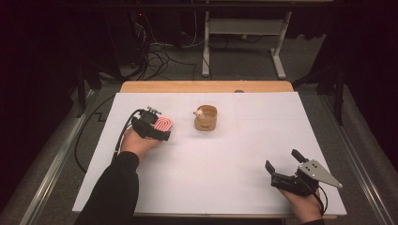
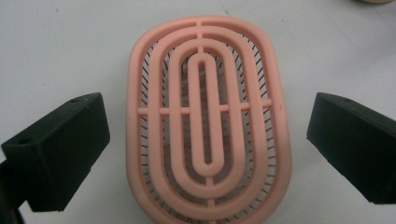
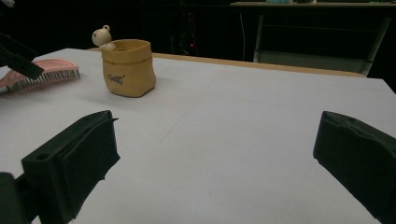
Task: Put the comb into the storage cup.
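Brush [image 2: 208, 123], pink and oval, lies on the white table [image 1: 211, 159] between the two black jaws of the left gripper [image 2: 208, 140], which stand wide apart with clear white surface showing on either side of it, so neither jaw touches it and nothing is held. In the left gripper view the brush shows its slotted back, a set of nested oval ribs crossed by a straight bar, with thin dark bristles visible through the slots and pointing down toward the table. From the high view the left gripper [image 1: 157, 129] sits over the near end of the brush [image 1: 164, 123] at the left part of the table, gripped by the person's left hand [image 1: 136, 140], whose dark sleeve runs down to the bottom edge. Just to the right of the brush, apart from it, stands a small tan pot [image 1: 206, 118] with a little bear figure [image 1: 199, 113] perched on its rim. The right gripper view looks across the table at that pot [image 3: 128, 67] and the brush [image 3: 44, 72] beyond it at the left. The right gripper [image 1: 284, 168] rests low near the front right corner of the table, well apart from both things, its jaws spread wide and empty, held by the right hand [image 1: 305, 206].
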`<state>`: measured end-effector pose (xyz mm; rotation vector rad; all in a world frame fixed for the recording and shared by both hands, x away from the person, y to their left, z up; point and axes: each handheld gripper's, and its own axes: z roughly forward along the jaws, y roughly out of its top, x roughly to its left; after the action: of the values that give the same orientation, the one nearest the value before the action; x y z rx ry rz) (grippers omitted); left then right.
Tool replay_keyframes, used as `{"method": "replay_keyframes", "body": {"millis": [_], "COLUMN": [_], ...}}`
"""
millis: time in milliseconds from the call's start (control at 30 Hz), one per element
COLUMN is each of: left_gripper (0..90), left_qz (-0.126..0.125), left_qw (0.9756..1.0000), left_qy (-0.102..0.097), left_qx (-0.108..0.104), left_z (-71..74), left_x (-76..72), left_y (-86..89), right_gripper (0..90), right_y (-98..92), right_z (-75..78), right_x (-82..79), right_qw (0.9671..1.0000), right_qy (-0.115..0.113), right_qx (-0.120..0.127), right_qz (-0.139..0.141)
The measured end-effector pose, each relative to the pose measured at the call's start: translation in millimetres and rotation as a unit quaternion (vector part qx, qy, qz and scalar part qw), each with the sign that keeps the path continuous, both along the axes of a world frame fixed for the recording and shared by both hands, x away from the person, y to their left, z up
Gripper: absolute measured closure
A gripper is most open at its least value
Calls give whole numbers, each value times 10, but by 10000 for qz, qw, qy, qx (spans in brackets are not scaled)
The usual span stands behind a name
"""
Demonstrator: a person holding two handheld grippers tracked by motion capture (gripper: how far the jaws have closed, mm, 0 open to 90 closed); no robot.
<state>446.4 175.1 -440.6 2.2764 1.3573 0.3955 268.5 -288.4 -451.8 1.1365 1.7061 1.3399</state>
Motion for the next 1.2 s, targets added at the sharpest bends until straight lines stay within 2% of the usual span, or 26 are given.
{"method": "replay_keyframes", "body": {"millis": [100, 233, 367, 467, 600, 667, 867, 1200], "left_gripper": [0, 0, 49, 98, 139, 148, 148, 174], "left_qz": [61, 65, 120, 129, 160, 141, 154, 149], "left_qw": [9998, 9995, 9997, 9996, 9996, 9996, 9987, 9990], "left_qy": [127, 298, 207, 209, 231, 254, 491, 410], "left_qx": [117, 113, 106, 125, 28, 12, -6, 102], "left_z": [-30, -65, -59, -54, -47, -49, -98, -102], "left_x": [16, 26, 29, 37, 46, 48, 72, 61], "left_y": [6, 2, 0, 15, 51, 51, 42, 23], "right_gripper": [2, 2, 2, 2, 2, 2, 2, 2], "right_y": [-5, -19, -19, -25, -30, -30, -31, -38], "right_z": [5, 3, 3, 1, -1, -3, -6, -15], "right_x": [-6, -8, -11, -10, -9, -8, -9, -5], "right_qw": [10000, 10000, 10000, 10000, 10000, 10000, 10000, 9999], "right_qy": [-11, -7, -8, -8, -6, -5, 13, 35], "right_qx": [18, 26, 27, 33, 45, 40, 51, 68], "right_qz": [-14, -35, -34, -50, -50, -48, -53, -70]}}
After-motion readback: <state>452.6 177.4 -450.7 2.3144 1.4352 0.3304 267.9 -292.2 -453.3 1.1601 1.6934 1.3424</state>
